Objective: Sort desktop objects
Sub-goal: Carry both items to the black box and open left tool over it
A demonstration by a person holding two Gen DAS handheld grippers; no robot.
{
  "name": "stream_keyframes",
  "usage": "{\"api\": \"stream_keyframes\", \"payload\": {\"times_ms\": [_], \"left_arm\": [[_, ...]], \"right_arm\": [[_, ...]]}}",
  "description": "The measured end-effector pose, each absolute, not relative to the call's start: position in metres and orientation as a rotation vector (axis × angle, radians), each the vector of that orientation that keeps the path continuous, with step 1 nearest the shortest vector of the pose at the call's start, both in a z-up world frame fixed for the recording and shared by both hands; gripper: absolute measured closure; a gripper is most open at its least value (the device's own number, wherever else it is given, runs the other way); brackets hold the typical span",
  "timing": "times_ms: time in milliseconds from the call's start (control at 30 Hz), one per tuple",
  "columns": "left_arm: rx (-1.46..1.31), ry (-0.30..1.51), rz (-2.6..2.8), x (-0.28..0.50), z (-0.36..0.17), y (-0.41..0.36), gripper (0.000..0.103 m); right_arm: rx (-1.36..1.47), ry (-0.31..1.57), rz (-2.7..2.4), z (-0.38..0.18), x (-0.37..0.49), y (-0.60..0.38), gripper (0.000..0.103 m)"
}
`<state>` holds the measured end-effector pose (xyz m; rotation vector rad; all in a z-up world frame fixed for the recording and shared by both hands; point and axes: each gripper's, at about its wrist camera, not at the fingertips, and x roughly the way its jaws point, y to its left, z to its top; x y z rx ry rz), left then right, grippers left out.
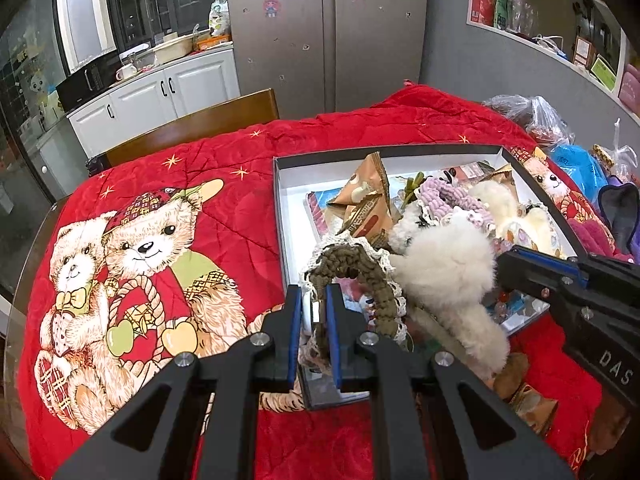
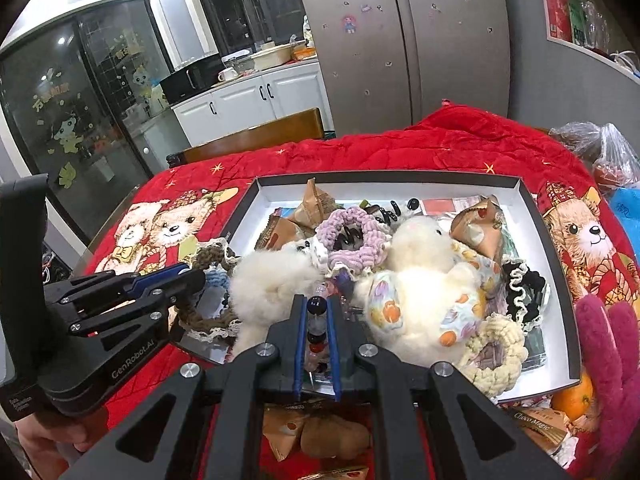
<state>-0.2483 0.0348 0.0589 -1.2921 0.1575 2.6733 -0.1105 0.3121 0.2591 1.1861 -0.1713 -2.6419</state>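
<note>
Item 1: your left gripper [image 1: 314, 316], pressed together on the brown crocheted scrunchie [image 1: 352, 268] with the white lace edge, at the near left corner of the box [image 1: 280, 208]. A small white and metal piece also sits between its blue pads; what it is cannot be told.

Item 2: your right gripper [image 2: 318, 312], pinching a beaded bracelet [image 2: 316, 320] of dark, clear and red beads, at the near edge of the box [image 2: 560, 280].

Item 3: the box, dark rim, white inside, lying on the red bear-print quilt [image 1: 160, 200] that covers the desk. Contents:
- fluffy white scrunchie [image 2: 268, 276], beside the brown one
- lilac knitted scrunchie [image 2: 352, 236], with a dark hair clip in its middle
- white plush toy [image 2: 416, 280] in a flower-print bib
- cream scrunchie [image 2: 500, 352]
- black scrunchie with pale frill [image 2: 524, 284]
- brown snack packets [image 1: 368, 200]

Item 4: outside the box, right of it: magenta glove [image 2: 612, 344], orange [image 2: 576, 400].
</note>
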Motion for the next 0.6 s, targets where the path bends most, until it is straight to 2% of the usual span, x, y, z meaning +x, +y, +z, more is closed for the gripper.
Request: {"api": "stream_keyframes", "payload": {"times_ms": [67, 100, 133, 167, 200, 267, 333, 467, 600], "left_arm": [[-1.301, 0.121, 2.682, -0.249, 0.059, 0.033, 0.086], [-1.314, 0.103, 2.681, -0.25, 0.059, 0.032, 0.074], [-1.32, 0.1, 2.678, -0.251, 0.058, 0.031, 0.056], [-1.312, 0.102, 2.683, -0.251, 0.058, 0.031, 0.049], [-1.296, 0.113, 2.695, -0.25, 0.059, 0.031, 0.044], [-1.275, 0.135, 2.694, -0.248, 0.063, 0.033, 0.039], [-1.269, 0.13, 2.683, -0.247, 0.066, 0.035, 0.021], [-1.251, 0.122, 2.682, -0.245, 0.069, 0.037, 0.02], [-1.241, 0.136, 2.693, -0.243, 0.071, 0.038, 0.02]], "right_arm": [[1.191, -0.189, -2.654, 0.259, -0.111, 0.315, 0.092], [1.194, -0.205, -2.667, 0.259, -0.111, 0.316, 0.09], [1.182, -0.209, -2.682, 0.26, -0.111, 0.317, 0.089], [1.172, -0.213, -2.689, 0.261, -0.111, 0.317, 0.073], [1.164, -0.231, -2.69, 0.262, -0.111, 0.319, 0.048], [1.128, -0.28, -2.668, 0.265, -0.11, 0.32, 0.033], [1.11, -0.267, -2.681, 0.269, -0.107, 0.318, 0.031], [1.1, -0.203, -2.708, 0.273, -0.106, 0.312, 0.029], [1.115, -0.26, -2.695, 0.275, -0.107, 0.317, 0.029]]}}
